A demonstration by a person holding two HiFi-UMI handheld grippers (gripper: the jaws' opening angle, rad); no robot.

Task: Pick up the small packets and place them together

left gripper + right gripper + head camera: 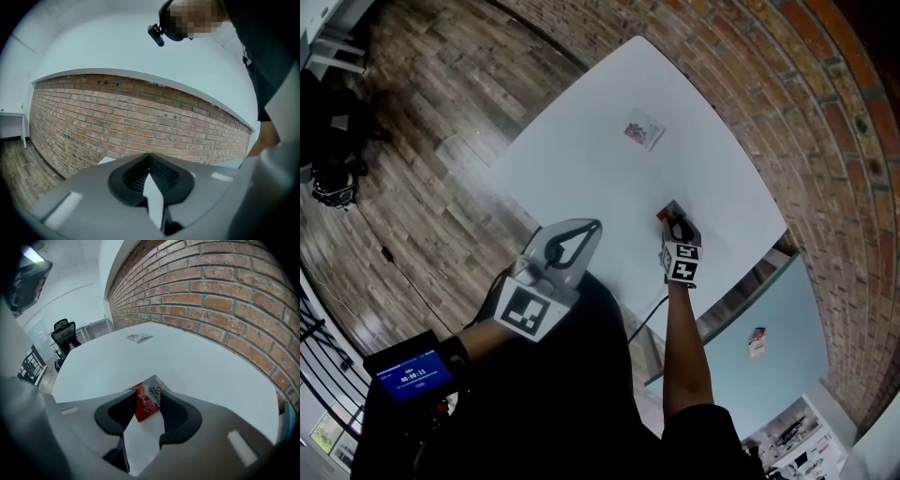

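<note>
Smooth matt white table; rough red brick wall; grained wood-plank floor; glossy, crinkled red packet; matt grey plastic right gripper, ribbed black pads.

The right tool hides part of the red packet. The far packet is too small to read.

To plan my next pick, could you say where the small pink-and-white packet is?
Head view: the packet lies on the white table, alone, beyond the right hand-held gripper.
</note>
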